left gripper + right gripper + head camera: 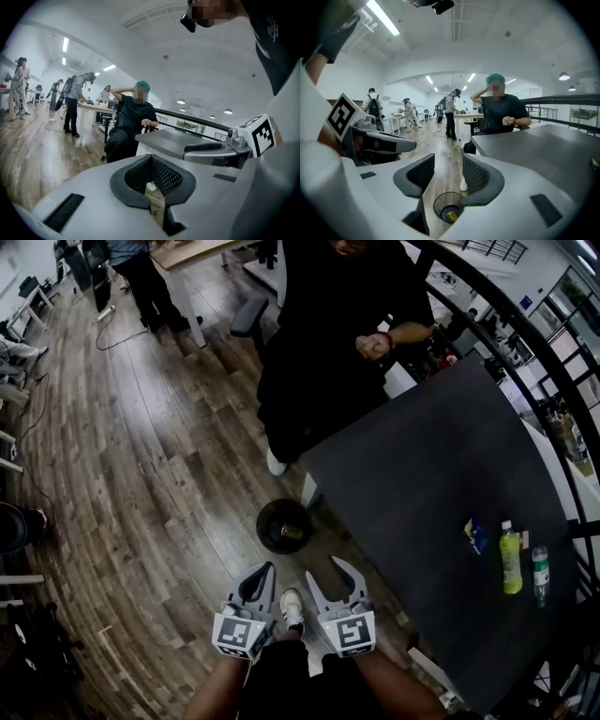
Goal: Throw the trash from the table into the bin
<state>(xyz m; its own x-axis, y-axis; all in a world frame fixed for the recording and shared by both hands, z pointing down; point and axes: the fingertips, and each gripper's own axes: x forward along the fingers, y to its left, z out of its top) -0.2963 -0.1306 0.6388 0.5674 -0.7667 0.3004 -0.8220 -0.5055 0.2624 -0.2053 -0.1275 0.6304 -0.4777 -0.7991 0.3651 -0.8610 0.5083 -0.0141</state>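
Head view: a green bottle, a clear bottle and perhaps a small packet sit near the table's right edge, with the bin on the floor. Left gripper view: the left gripper is clenched and empty. Right gripper view: the right gripper is parted and empty. The bottles are probably light and slick, so grasp them mid-body.

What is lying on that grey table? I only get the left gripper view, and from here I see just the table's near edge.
Observer: In the head view, the table holds a yellow-green bottle, a smaller clear bottle beside it, and a blue and yellow packet a little apart.
Operator: And where is the bin?
Observer: The bin stands on the floor just off the table's corner, with a yellowish scrap inside.
Operator: Is the other gripper carrying anything?
Observer: No. The right gripper has its jaws apart with nothing between them. Only the floor and the bin show through the gap.
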